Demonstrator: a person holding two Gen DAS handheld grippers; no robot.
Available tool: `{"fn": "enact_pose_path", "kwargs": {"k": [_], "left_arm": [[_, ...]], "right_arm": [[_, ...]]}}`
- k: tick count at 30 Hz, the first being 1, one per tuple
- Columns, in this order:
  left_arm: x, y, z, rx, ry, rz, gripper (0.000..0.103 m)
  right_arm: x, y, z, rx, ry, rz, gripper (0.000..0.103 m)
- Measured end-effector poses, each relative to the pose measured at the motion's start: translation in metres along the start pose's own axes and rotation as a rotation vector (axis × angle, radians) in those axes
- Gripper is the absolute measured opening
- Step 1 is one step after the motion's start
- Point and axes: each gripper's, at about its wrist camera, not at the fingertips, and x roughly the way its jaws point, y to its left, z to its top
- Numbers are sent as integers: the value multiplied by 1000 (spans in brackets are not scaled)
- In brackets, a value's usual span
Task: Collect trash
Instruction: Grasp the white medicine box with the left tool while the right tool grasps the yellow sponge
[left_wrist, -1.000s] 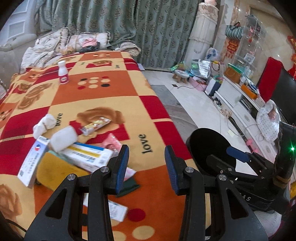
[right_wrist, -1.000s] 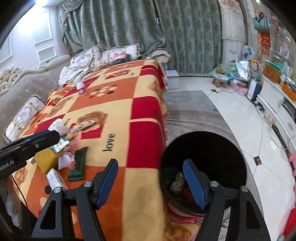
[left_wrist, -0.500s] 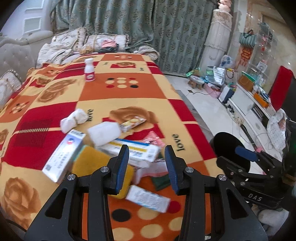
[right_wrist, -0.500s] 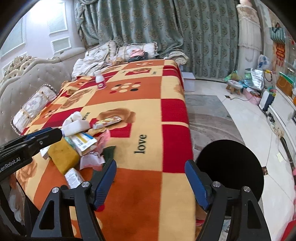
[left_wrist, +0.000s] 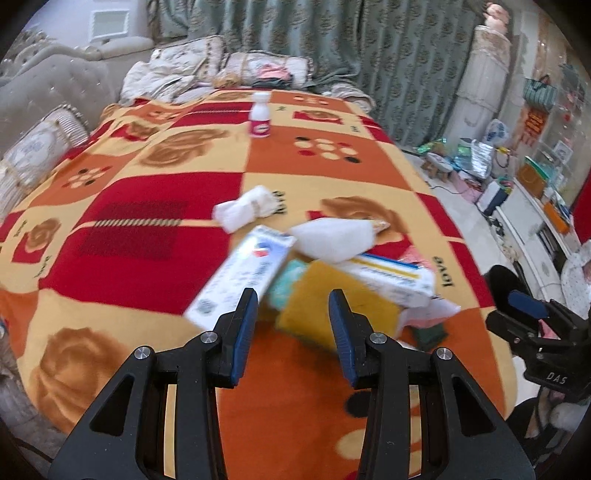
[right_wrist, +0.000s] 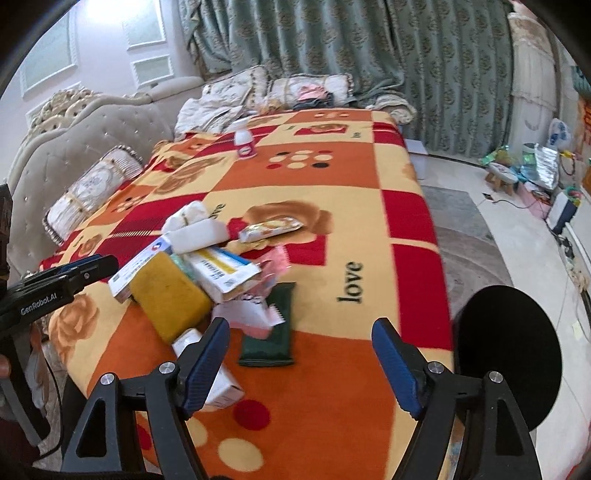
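A heap of trash is gathered near the close end of a patterned blanket (right_wrist: 332, 177). In it a yellow sponge (right_wrist: 168, 295) lies beside a blue-and-white carton (right_wrist: 142, 264), with a yellow-striped box (right_wrist: 221, 271) leaning over it and a white foam block (right_wrist: 199, 236) just behind. A dark green wrapper (right_wrist: 273, 332) lies flat at the heap's right edge, and a small white box (right_wrist: 210, 365) sits nearest, partly hidden behind the right gripper's left finger.

The left gripper (left_wrist: 291, 321) is held above the sponge with its jaws partly apart — nothing is between them. The right gripper (right_wrist: 301, 350) is seen with its jaws opening wide, and nothing is gripped; the green wrapper lies just beyond the gap.

To the right of the heap a broad stretch of blanket is left bare up to its right edge, where the cloth drops toward the floor. A black bin (right_wrist: 509, 354) stands just past that edge, near the close right corner. Far up the blanket a small white bottle (right_wrist: 243, 144) stands upright, well apart from the heap.
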Motion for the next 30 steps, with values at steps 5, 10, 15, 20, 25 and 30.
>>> {"fn": "enact_pose_path", "kwargs": {"k": [5, 10, 15, 20, 25, 30], "left_arm": [[2, 25, -7, -16, 26, 20, 38], [9, 43, -11, -40, 60, 25, 38], [10, 51, -9, -51, 61, 30, 38], [14, 62, -7, -59, 68, 21, 38], [24, 68, -1, -50, 87, -26, 38], [37, 70, 4, -30, 117, -86, 38]], "right_arm": [[13, 18, 1, -33, 30, 39, 77], [24, 36, 2, -62, 52, 88, 77], [40, 64, 7, -123, 73, 173, 77], [66, 97, 21, -232, 99, 237, 78], [100, 112, 30, -311, 154, 260, 80], [122, 117, 24, -350, 203, 275, 80]]}}
